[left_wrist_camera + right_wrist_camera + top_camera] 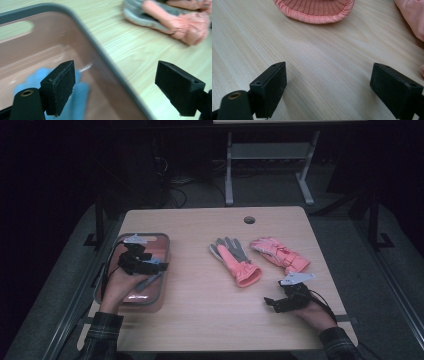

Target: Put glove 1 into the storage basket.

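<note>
Hovering over the pink bin [162,251] holding a blue item [77,100], the left gripper [150,265] is released. Nearest glove [235,260] lies mid-desk; right gripper [272,302], released, should advance squarely onto its cuff [314,10].

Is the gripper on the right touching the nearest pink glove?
Apart. In the right gripper view, bare table lies between the right gripper and the glove's cuff. Its jaws stand open with nothing between them.

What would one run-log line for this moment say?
left gripper: open, over bin | right gripper: open, on table | pink gloves: untouched
</note>
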### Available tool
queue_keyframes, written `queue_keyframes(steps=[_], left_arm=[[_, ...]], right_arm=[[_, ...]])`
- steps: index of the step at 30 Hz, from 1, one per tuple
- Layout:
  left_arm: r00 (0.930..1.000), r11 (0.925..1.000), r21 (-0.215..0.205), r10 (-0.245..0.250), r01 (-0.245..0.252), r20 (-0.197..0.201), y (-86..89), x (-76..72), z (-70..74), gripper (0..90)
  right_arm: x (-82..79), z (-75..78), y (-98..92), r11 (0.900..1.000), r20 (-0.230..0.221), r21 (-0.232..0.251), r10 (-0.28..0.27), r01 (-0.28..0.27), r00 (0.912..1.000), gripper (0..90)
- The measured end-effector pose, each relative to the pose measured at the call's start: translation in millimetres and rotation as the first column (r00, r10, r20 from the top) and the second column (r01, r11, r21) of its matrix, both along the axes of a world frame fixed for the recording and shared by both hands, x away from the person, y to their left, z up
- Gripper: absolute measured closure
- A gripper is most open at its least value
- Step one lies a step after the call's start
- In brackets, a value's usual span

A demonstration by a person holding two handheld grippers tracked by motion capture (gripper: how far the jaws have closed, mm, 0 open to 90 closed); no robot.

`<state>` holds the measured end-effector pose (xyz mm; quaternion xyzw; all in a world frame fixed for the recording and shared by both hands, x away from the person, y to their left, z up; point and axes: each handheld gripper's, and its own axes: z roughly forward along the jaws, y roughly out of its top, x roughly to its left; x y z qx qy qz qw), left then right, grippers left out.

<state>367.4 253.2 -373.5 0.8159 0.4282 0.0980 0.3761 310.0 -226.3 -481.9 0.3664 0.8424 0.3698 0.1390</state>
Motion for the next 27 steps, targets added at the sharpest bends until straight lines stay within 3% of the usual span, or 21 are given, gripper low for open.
queue_keyframes(steps=[6, 12, 17, 22, 24, 27], left_arm=[[0.9969, 0.9966, -0.023, -0.079, 0.079, -0.002, -33.4, -7.9, -0.4, 15.9], [0.9869, 0.9869, -0.013, -0.161, 0.161, 0.009, -70.8, -19.2, -2.6, 15.9], [0.9795, 0.9796, -0.002, -0.201, 0.201, 0.019, -86.8, -24.9, -7.5, 15.9], [0.9719, 0.9719, 0.024, -0.235, 0.234, 0.017, -108.2, -32.4, -23.2, 15.9], [0.9662, 0.9657, 0.036, -0.258, 0.257, 0.012, -113.5, -34.2, -32.5, 15.9], [0.9634, 0.9621, 0.052, -0.268, 0.268, -0.001, -116.8, -35.7, -41.8, 15.9]], right_arm=[[0.0, 0.0, 0.0, 1.0, 0.0, 0.0, 0.0, 0.0, 1.0, 13.1], [0.0, 0.0, 0.0, 1.0, 0.0, 0.0, 0.0, 0.0, 1.0, 13.1], [0.0, 0.0, 0.0, 1.0, -0.001, 0.0, 0.001, -0.001, 1.0, 12.8], [0.0, 0.0, 0.2, 1.0, -0.003, -0.002, 0.003, -0.003, 1.0, 12.0], [0.2, 0.0, 0.2, 1.0, -0.002, -0.004, 0.008, -0.008, 1.0, 11.2], [0.3, 0.0, 0.2, 1.0, -0.003, -0.004, 0.011, -0.011, 0.9999, 11.1]])
